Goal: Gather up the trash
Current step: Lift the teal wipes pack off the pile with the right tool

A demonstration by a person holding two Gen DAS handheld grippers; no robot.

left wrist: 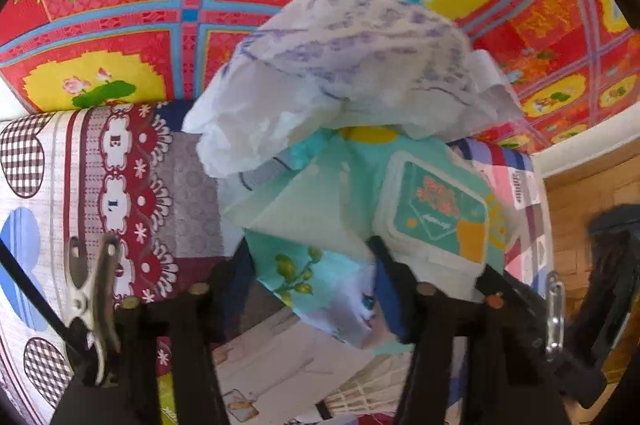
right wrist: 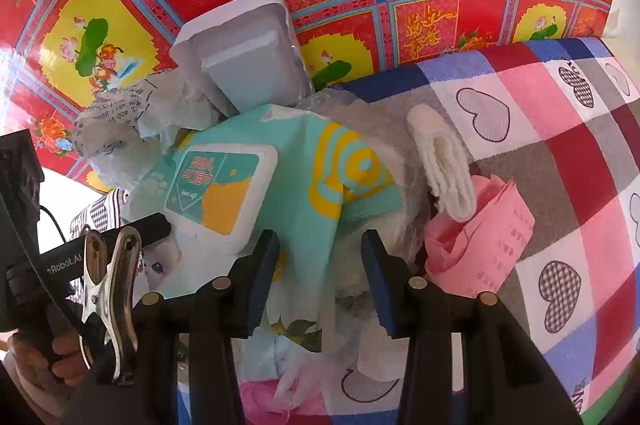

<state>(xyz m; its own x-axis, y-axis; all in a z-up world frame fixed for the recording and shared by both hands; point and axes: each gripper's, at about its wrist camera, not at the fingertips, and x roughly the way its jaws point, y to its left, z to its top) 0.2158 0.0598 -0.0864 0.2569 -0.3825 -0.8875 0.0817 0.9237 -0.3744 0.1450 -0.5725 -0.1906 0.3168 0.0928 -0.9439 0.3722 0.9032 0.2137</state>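
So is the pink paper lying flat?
No, the pink paper is rolled into loose curls beside the folded white tissue.

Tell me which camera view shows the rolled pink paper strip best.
The right wrist view: the rolled pink paper strip lies unobstructed on the heart-patterned checked cloth, beside the right gripper. The left wrist view does not show it at all.

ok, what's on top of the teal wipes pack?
Crumpled white printed paper lies over the far end of the teal wipes pack; the white flip lid stays exposed. What lies beneath the paper is hidden.
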